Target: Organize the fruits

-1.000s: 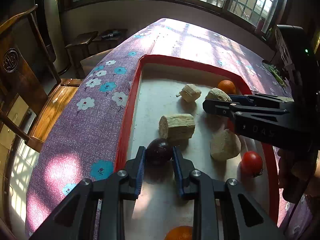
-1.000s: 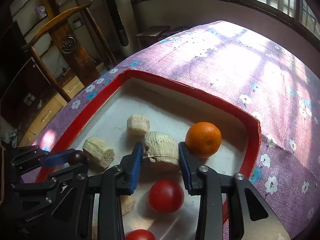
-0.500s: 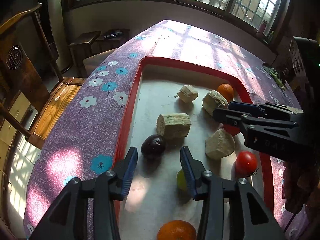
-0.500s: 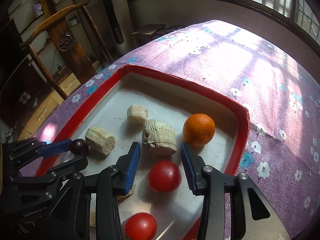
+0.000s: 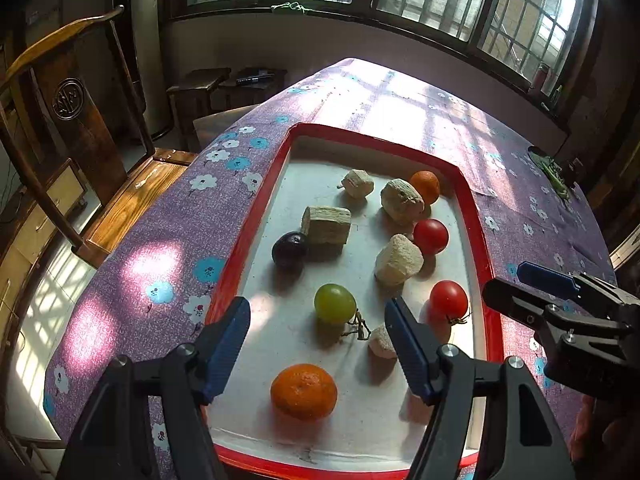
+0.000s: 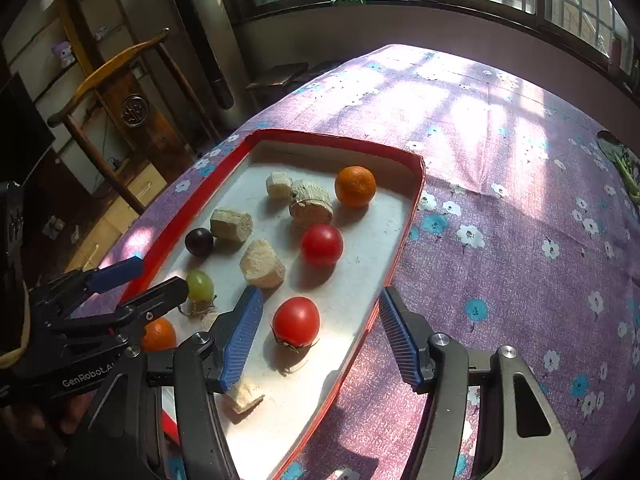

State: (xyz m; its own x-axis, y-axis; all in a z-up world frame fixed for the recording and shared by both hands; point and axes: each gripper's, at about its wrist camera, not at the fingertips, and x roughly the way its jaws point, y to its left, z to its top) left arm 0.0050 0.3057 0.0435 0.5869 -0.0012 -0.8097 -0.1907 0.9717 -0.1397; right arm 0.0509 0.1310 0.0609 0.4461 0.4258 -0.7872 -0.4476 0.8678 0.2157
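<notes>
On the desk (image 5: 168, 240), with its purple flowered cloth, sits a red-rimmed tray (image 5: 256, 216) holding all the fruit among pale fibrous chunks (image 5: 326, 225). A dark plum (image 5: 290, 248) touches one chunk near the tray's left rim; a green grape (image 5: 335, 303) lies nearer, an orange (image 5: 303, 390) nearest, and a second orange (image 5: 426, 187) at the far end. Two tomatoes (image 5: 448, 299) lie along the right side.

The left gripper (image 5: 318, 344) hangs above the near end of the tray, jaws wide apart and holding nothing, with the grape and near orange roughly ahead between them. The right gripper (image 6: 320, 334) is likewise spread wide and empty, straddling the tray's right rim with the stemmed tomato (image 6: 296, 322) just ahead.

This looks like a pause between picks: no fruit is in hand. The next move probably calls for choosing one fruit, lowering over it, centring it between the pads and closing gently, since these round fruits could roll or bruise.
</notes>
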